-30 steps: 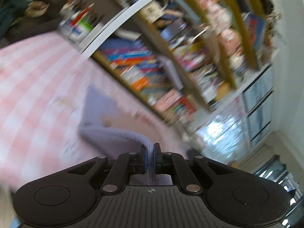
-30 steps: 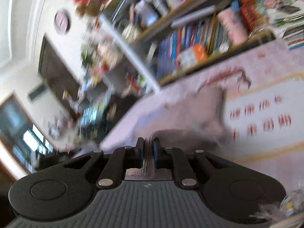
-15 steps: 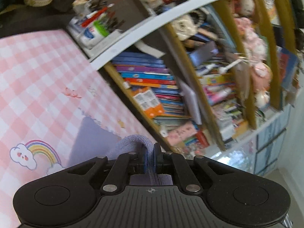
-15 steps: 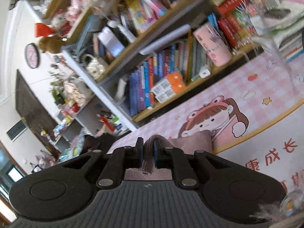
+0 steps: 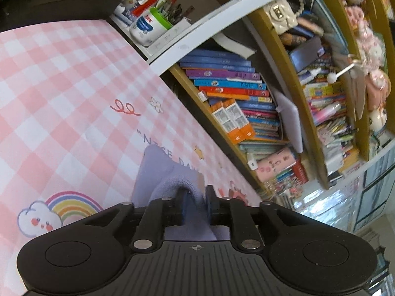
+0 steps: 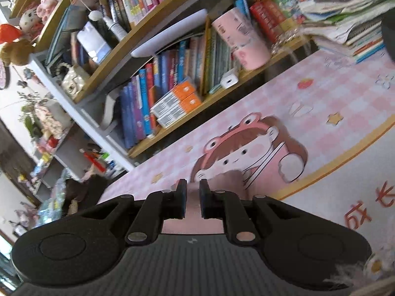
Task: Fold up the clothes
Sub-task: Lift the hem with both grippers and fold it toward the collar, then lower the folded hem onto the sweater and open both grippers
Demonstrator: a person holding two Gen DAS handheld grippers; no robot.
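A lilac knitted garment [image 5: 153, 172] lies on the pink checked table mat [image 5: 74, 86], bunched up at my left gripper [image 5: 196, 197]. The left jaws are opening; a fold of the knit still sits loosely between them, and the pads no longer pinch it. In the right wrist view the same garment [image 6: 232, 180] looks mauve and covers part of the cartoon girl printed on the mat [image 6: 333, 93]. My right gripper [image 6: 192, 192] is low over it. Its jaws are opening too, with cloth showing in the gap below them.
A bookshelf [image 5: 229, 93] packed with books runs along the far edge of the table, close ahead of both grippers. A pen holder tray [image 5: 148, 27] stands at its left end. A pink cup [image 6: 242, 44] and piled papers [image 6: 345, 12] sit further right.
Both grippers travelled across the mat toward the bookshelf and sank lower, carrying the garment's edge. Both were shut on the cloth before; now both pairs of jaws stand apart.
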